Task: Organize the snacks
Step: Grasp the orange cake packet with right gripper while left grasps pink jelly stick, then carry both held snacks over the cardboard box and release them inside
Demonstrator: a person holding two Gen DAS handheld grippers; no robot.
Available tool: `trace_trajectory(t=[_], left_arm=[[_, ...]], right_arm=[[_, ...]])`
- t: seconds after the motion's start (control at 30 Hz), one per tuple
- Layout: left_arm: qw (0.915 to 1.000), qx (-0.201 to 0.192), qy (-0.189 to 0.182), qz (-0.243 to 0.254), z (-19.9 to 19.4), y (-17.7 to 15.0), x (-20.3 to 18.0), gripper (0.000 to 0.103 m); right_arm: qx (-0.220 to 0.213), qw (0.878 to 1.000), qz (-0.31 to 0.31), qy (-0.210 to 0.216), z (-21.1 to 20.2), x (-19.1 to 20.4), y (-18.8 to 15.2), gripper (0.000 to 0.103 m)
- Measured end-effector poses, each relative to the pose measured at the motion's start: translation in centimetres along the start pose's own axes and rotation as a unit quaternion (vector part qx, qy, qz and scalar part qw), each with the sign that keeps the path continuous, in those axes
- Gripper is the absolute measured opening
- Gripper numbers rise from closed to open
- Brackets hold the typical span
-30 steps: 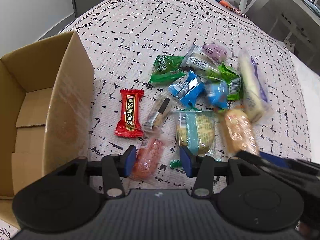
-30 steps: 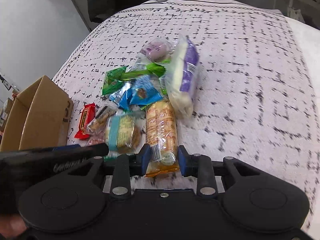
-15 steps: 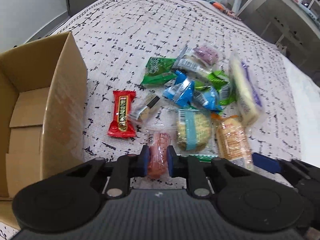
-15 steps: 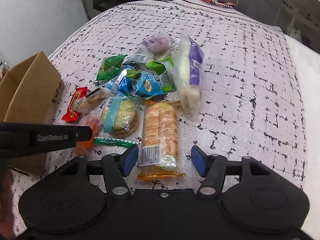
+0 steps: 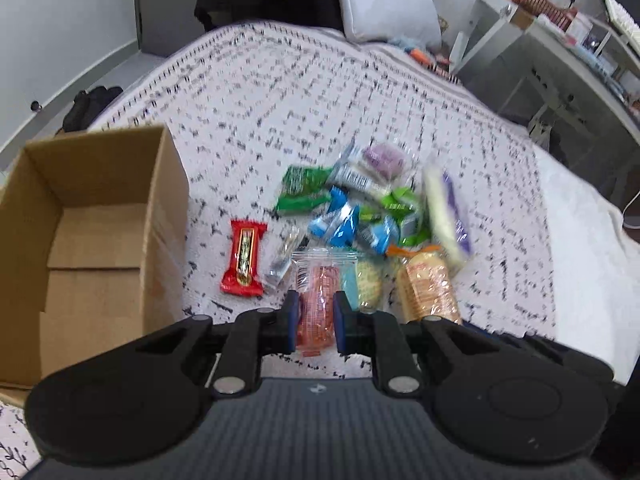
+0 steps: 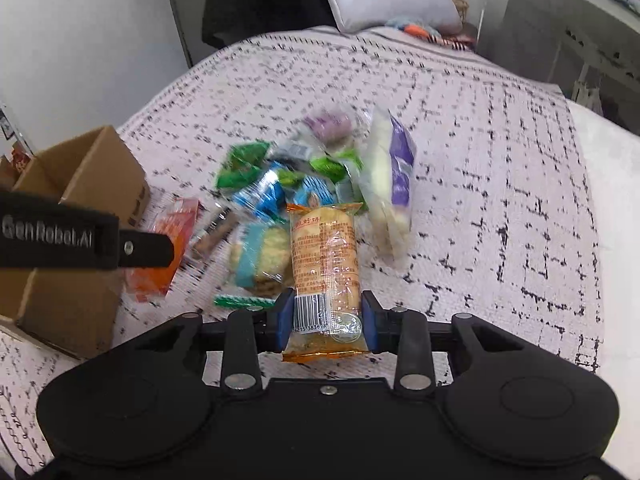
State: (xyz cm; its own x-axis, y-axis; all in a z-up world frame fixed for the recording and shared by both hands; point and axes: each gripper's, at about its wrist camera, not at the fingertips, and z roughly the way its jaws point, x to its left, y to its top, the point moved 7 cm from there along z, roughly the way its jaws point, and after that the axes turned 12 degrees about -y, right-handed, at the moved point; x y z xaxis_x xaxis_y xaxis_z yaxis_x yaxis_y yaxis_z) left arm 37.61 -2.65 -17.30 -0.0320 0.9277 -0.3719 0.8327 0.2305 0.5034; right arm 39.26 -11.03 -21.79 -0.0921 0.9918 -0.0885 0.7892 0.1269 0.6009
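My left gripper (image 5: pixel 315 317) pinches a clear pink-orange packet (image 5: pixel 317 304); my right gripper (image 6: pixel 325 318) clamps a barcoded orange-trimmed cracker pack (image 6: pixel 325 264). Snack pile (image 5: pixel 360 208) lies at twelve o'clock, cardboard box (image 5: pixel 92 216) at ten.

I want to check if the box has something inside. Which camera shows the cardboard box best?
The left wrist view: the cardboard box opens toward the camera, its floor bare. The right wrist view shows only its outer corner, partly behind the left gripper.

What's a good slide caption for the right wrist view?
Right gripper clamps an orange-wrapped cracker pack above the snack pile, cardboard box at left.
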Motion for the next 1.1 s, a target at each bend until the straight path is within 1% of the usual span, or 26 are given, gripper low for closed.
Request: trace_trajectory(t=[0.17, 0.27, 0.37, 0.53, 0.63, 0.73, 0.87, 1.1], left_arm=[[0.9999, -0.014, 0.001, -0.010, -1.8, 0.6, -0.5, 0.017], [0.9996, -0.018, -0.003, -0.021, -2.8, 0.8, -0.6, 0.017], [0.9993, -0.029, -0.008, -0.023, -4.1, 1.1, -0.9, 0.017], [0.9979, -0.048, -0.023, -0.038, -6.0, 1.5, -1.1, 0.016], [0.9969, -0.054, -0.042, -0.039, -6.3, 1.6, -1.4, 0.016], [0.9964, -0.060, -0.045, -0.040, -6.7, 1.8, -1.3, 0.016], [0.9952, -0.071, -0.053, -0.042, -7.8, 2.1, -0.6, 0.016], [0.9918, -0.093, -0.073, -0.050, -10.3, 2.7, 1.9, 0.016]], right_arm=[[-0.018, 1.000, -0.016, -0.005, -2.0, 0.3, 0.1, 0.034], [-0.023, 1.000, -0.017, -0.010, -3.0, 0.5, 0.2, 0.034], [-0.037, 0.999, -0.027, -0.014, -4.7, 0.7, 0.4, 0.034], [-0.056, 0.998, -0.030, -0.018, -7.3, 0.7, 0.9, 0.034], [-0.072, 0.997, -0.024, -0.018, -8.9, 0.6, 1.5, 0.034], [-0.083, 0.996, -0.017, -0.016, -10.3, 0.8, 2.3, 0.034], [-0.103, 0.994, -0.016, -0.015, -12.1, 1.4, 3.4, 0.034], [-0.112, 0.993, -0.023, -0.013, -13.3, 3.3, 4.3, 0.034]])
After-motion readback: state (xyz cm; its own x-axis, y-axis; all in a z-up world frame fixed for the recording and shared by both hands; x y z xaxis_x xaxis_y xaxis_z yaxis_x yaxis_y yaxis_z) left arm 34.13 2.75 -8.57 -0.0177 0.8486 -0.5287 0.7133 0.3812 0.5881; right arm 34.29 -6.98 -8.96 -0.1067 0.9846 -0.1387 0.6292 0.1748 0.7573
